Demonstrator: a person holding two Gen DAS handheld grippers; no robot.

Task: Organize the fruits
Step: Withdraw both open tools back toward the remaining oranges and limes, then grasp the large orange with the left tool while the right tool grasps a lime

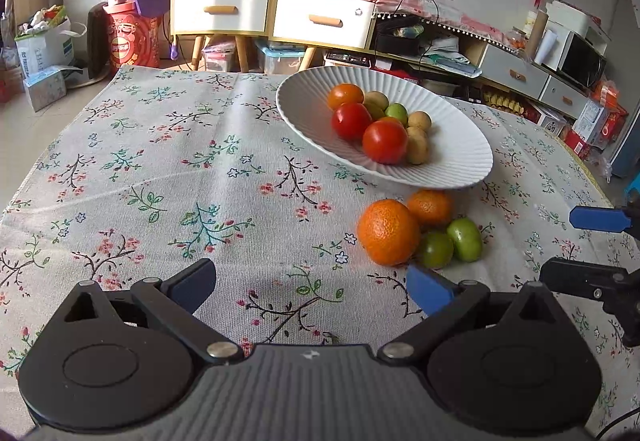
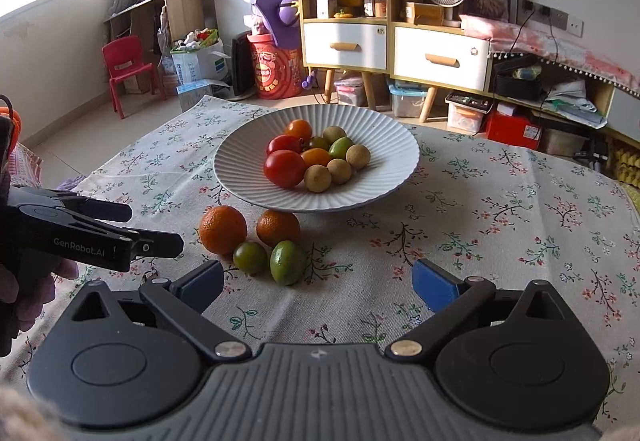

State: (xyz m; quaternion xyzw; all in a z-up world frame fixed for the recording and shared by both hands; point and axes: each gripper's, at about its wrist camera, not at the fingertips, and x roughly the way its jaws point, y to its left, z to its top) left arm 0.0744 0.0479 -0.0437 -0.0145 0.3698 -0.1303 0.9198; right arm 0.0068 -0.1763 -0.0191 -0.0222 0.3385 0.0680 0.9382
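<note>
Left gripper [image 1: 310,291] jaws spread wide, nothing between, hovering over floral tablecloth [image 1: 160,181]. Right gripper [image 2: 318,287] likewise wide apart, empty. Just ahead on cloth: two oranges [image 2: 223,229] side by side, two green fruits [image 2: 287,261] touching in front of them. Beyond, white ribbed bowl [image 2: 384,145] holding red tomatoes [image 2: 284,168], orange tomatoes, green ones, brownish round fruits [image 2: 317,178]. Far back: wooden drawer cabinet [image 2: 440,59], small fan.

Each tool [image 1: 310,287] is black with 2 blue pads [image 1: 430,289], silver pivot screws and a ribbed grey body; one reads "GenRobot.AI".
</note>
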